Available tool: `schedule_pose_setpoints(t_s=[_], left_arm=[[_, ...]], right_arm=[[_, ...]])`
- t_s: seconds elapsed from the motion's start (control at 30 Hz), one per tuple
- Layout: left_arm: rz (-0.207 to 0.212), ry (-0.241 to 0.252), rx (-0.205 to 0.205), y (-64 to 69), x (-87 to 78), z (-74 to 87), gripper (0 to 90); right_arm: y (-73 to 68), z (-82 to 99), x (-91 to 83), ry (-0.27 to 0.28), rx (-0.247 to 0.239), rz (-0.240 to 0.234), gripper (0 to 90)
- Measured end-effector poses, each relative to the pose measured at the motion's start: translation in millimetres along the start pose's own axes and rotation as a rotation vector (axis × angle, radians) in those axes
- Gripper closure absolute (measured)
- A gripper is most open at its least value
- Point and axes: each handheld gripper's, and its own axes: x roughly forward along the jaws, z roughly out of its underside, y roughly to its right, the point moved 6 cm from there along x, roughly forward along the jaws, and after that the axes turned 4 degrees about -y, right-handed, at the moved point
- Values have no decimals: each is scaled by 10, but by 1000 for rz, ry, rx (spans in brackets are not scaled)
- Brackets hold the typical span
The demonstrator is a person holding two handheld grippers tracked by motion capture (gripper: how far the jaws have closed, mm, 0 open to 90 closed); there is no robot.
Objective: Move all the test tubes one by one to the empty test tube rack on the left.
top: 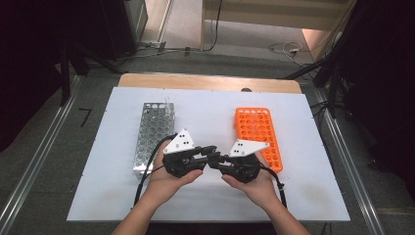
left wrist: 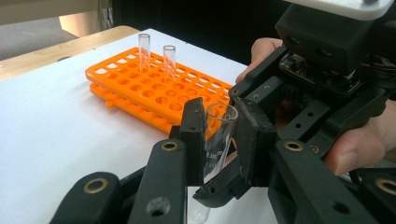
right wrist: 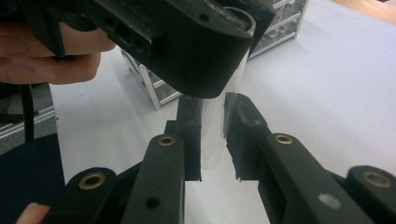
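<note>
A clear glass test tube [left wrist: 217,148] hangs over the white mat between both grippers, which meet tip to tip at the front middle. My left gripper [top: 206,152] is shut on the upper part of the tube, just under its open rim. My right gripper [right wrist: 212,135] is shut on the same tube [right wrist: 211,144] lower down, near its rounded bottom. In the right gripper view, a jaw of the left gripper [right wrist: 187,51] crosses above my right jaws. The right gripper [top: 220,159] sits right of the left one in the high view.
An orange tube rack [top: 258,134] lies on the mat [top: 205,112] to the right, with two clear tubes [left wrist: 144,46] standing at its far end. A metal rack [top: 154,132] stands to the left with a tube [top: 167,104] at its far corner.
</note>
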Motion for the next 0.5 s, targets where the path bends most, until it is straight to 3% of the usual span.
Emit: schedule_pose_setpoints(t_s=[0.17,0.5], left_arm=[[-1,-12,5,14,28,10,699],[-24,-7,12,-3,11,2,749]], right_arm=[[-18,-12,-4,1,-10,-4,737],[-28,-19,-14,5,-10,-8,735]])
